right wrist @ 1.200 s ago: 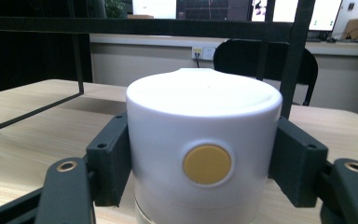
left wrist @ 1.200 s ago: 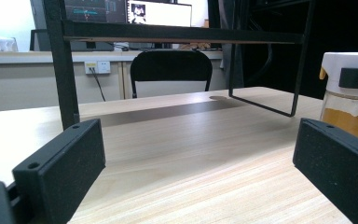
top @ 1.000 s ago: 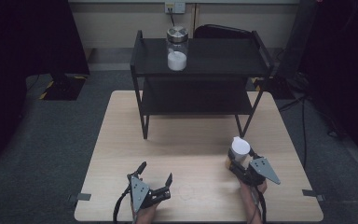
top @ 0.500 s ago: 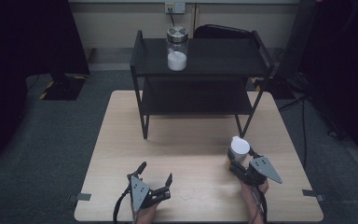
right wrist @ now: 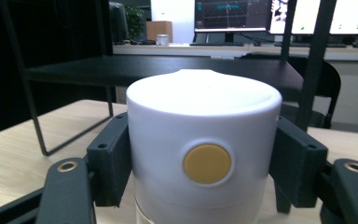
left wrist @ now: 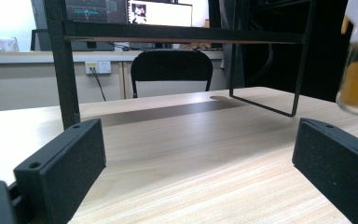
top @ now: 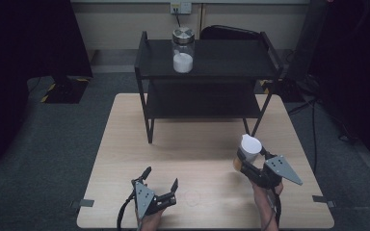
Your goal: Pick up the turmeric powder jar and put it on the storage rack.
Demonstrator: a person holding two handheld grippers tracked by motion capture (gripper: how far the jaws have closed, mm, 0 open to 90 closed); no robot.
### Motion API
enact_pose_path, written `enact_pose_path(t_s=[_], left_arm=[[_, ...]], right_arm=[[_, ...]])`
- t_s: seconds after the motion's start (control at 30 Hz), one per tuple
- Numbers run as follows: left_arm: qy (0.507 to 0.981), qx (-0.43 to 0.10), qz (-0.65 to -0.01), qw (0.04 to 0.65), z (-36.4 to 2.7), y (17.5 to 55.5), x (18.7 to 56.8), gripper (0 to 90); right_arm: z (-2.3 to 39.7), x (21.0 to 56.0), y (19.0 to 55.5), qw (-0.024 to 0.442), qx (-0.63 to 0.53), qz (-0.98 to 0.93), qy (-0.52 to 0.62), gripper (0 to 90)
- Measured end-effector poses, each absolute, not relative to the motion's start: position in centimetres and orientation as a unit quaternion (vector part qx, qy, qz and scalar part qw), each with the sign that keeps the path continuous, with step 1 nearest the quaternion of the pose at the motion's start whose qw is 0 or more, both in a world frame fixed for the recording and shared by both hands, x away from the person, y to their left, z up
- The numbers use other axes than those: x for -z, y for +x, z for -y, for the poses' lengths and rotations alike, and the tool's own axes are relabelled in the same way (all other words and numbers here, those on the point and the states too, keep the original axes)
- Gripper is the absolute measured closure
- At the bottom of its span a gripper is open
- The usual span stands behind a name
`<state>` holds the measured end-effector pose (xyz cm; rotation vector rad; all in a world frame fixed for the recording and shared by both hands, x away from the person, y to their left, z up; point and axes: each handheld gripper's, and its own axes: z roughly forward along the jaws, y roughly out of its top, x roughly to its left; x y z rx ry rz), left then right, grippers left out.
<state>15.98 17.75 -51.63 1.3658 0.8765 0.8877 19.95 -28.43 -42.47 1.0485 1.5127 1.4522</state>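
Jaws of the right gripper (top: 247, 161) clamp both sides of a white-capped glass bottle with amber contents (right wrist: 204, 144), held above the pale wooden table (top: 125, 144) toward its right edge, in front of the black metal two-tier shelf (top: 221, 62). The left gripper (top: 160, 179) rests near the front edge, jaws spread wide, gripping nothing.

A pale wood-grain counter (top: 125, 159) stands on grey carpeted floor (top: 43, 159). A black two-tier metal shelf (top: 212, 60) rests on the counter's far half, its thin legs touching the wood. A glass jar (top: 183, 50) with a metal lid, part-filled with white powder, stands upright on the top tier, left of centre; the lower tier is in shadow.
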Motion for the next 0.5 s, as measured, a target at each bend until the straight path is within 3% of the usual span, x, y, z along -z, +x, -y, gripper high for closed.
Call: enact_pose_path(t_s=[0.5], left_arm=[[0.591,-0.381,-0.375,0.604,-17.9,16.0,51.6,0.5]], right_arm=[[29.2,37.5,19.9,0.385,-0.588,-0.606,0.371,30.5]])
